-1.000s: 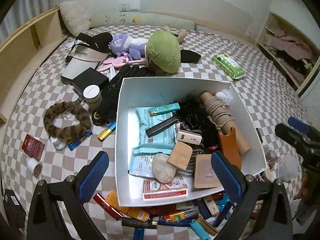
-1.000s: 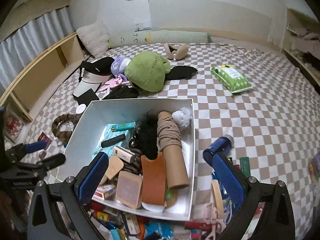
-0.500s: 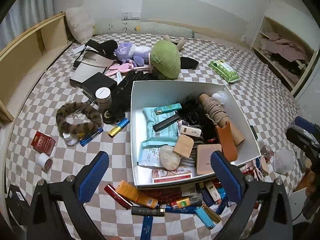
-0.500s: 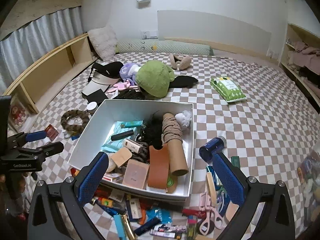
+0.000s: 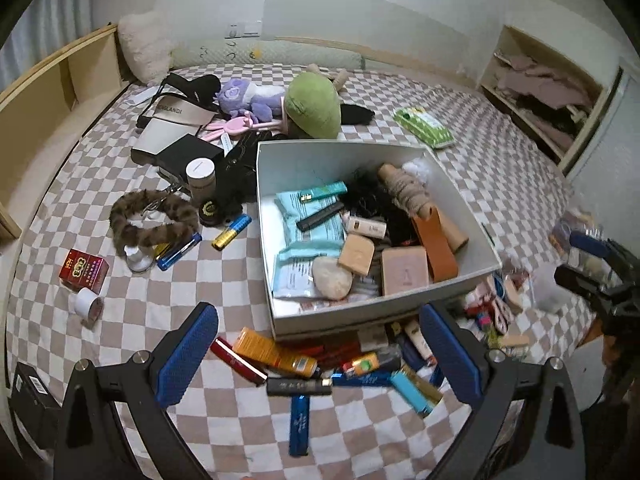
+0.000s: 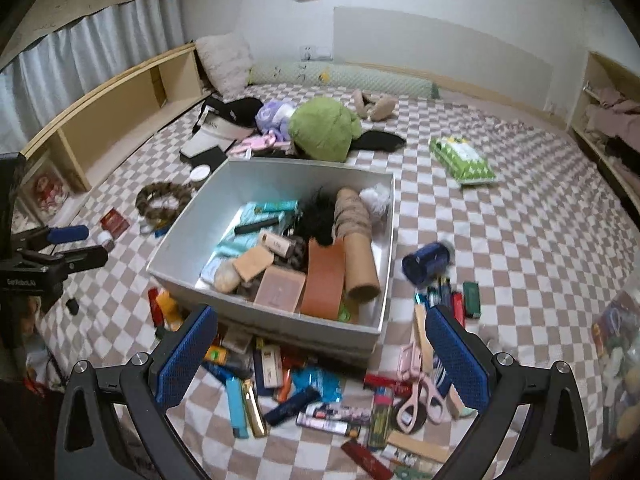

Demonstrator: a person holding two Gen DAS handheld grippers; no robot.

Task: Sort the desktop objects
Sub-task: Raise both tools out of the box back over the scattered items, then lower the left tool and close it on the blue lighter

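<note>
- The white box [image 5: 376, 312] sits mid-bed on the checked bedspread [image 5: 500, 184], already part-filled.
- Loose lighters and tubes [image 6: 280, 392] lie heaped against the box's near wall, toward the near edge of the bed.
- Left tool [image 5: 320, 354]: fingers spread apart, holding nothing, hovering just above that heap.
- Right tool [image 6: 320, 358]: likewise apart and empty, over the same pile.
- A blue lighter [image 5: 299, 424] lies lengthwise toward the left tool, likely the nearer pick.
</note>
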